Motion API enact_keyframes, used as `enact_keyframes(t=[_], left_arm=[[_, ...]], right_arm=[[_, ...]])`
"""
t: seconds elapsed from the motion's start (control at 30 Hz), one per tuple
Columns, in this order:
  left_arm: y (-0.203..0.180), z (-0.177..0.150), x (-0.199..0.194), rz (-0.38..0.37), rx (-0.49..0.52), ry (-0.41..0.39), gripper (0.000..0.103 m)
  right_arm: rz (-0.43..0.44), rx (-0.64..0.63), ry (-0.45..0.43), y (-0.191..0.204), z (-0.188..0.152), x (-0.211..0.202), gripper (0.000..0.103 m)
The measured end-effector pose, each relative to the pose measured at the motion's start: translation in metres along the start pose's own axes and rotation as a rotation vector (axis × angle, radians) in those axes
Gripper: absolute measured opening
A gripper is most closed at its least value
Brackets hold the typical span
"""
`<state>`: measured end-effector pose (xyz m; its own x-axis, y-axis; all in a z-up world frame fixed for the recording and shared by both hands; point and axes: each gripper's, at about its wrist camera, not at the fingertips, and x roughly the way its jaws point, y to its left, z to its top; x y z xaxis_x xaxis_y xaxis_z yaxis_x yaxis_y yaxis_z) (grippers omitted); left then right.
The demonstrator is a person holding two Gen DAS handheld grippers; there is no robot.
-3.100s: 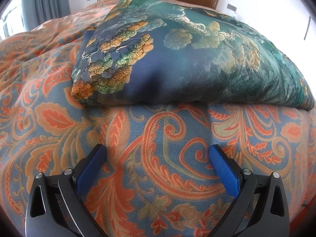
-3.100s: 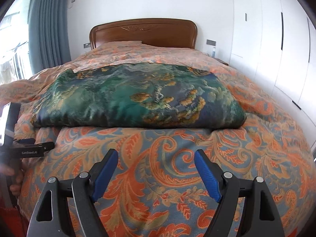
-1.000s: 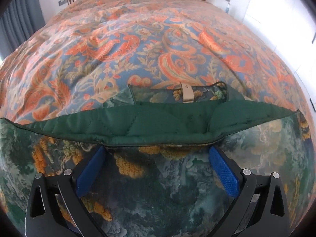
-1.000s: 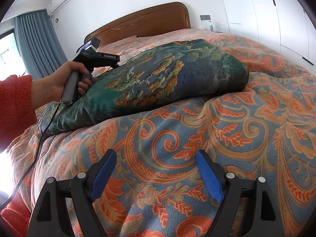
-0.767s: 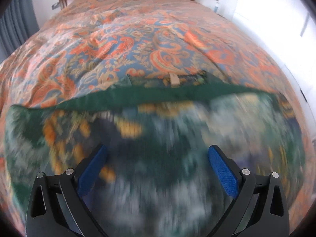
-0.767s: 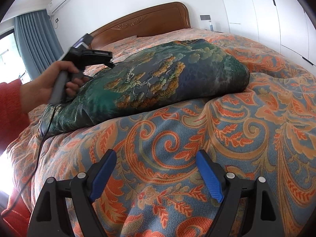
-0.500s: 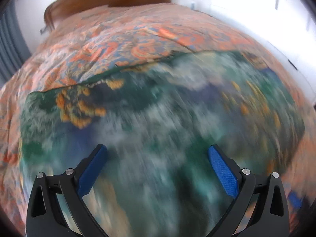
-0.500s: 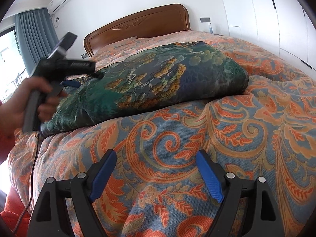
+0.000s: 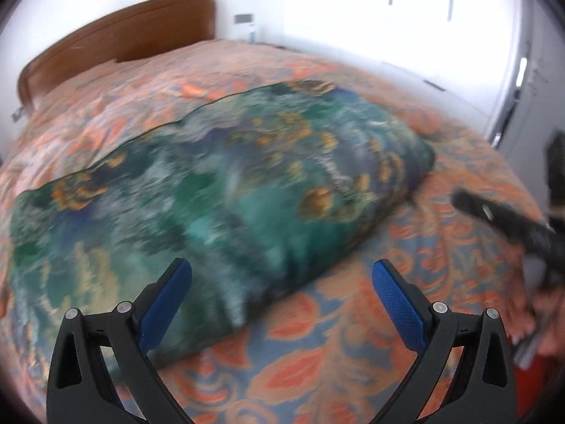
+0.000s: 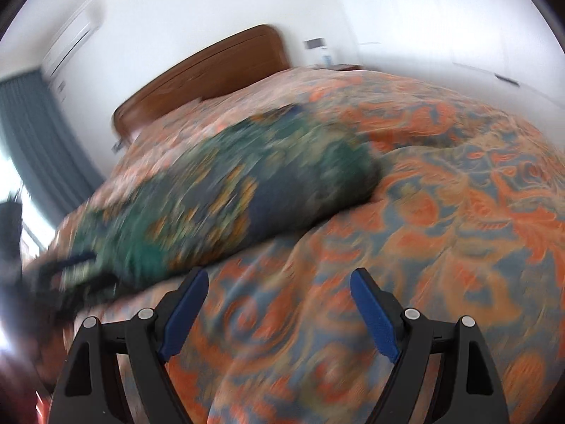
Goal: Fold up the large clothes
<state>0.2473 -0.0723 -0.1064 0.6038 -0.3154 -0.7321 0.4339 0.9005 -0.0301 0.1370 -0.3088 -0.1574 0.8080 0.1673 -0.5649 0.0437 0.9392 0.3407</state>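
Note:
A folded green and blue patterned padded garment (image 9: 219, 190) lies in a thick bundle on the bed; it also shows in the right wrist view (image 10: 226, 190). My left gripper (image 9: 280, 282) is open and empty, above the bundle's near edge. My right gripper (image 10: 279, 289) is open and empty, over the bedspread in front of the bundle. The right gripper's body (image 9: 508, 219) shows blurred at the right of the left wrist view. The left gripper shows as a dark blur (image 10: 70, 279) at the left of the right wrist view. Both views are motion-blurred.
The bed has an orange and blue paisley bedspread (image 9: 353, 353) and a brown wooden headboard (image 9: 116, 39). White wardrobe doors (image 9: 459, 35) stand to the right. A grey-blue curtain (image 10: 39, 134) hangs at the left.
My left gripper has pulled back from over the garment toward its near edge and swung right. My right gripper has tilted and shifted. Both stay open.

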Motion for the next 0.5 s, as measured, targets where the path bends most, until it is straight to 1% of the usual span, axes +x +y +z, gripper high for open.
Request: enact_keyframes(t=[0.07,0.1,0.17,0.23,0.3,0.37,0.43,0.47,0.5], left_arm=[[-0.008,0.000,0.010,-0.005,0.015,0.014,0.102],[-0.009,-0.001,0.019,-0.001,0.015,0.032,0.102],[-0.010,-0.001,0.034,0.019,0.013,0.060,0.102],[-0.011,-0.004,0.039,0.030,0.018,0.069,0.102],[-0.012,-0.004,0.042,0.032,0.021,0.081,0.102],[-0.014,-0.005,0.045,0.037,0.034,0.095,0.102],[-0.016,-0.005,0.048,0.047,0.055,0.109,0.102],[-0.016,-0.006,0.049,0.050,0.062,0.112,0.102],[-0.016,-0.006,0.048,0.053,0.066,0.111,0.102]], right_arm=[[0.001,0.047,-0.008,-0.012,0.015,0.007,0.085],[0.009,0.075,0.007,-0.019,0.023,0.015,0.085],[0.039,0.137,0.040,-0.031,0.032,0.028,0.085],[0.107,0.216,0.093,-0.044,0.043,0.053,0.085],[0.129,0.304,0.138,-0.056,0.046,0.076,0.085],[0.156,0.388,0.142,-0.067,0.047,0.091,0.087],[0.178,0.468,0.126,-0.075,0.050,0.101,0.087],[0.194,0.491,0.121,-0.076,0.051,0.105,0.086],[0.199,0.504,0.125,-0.076,0.054,0.110,0.083]])
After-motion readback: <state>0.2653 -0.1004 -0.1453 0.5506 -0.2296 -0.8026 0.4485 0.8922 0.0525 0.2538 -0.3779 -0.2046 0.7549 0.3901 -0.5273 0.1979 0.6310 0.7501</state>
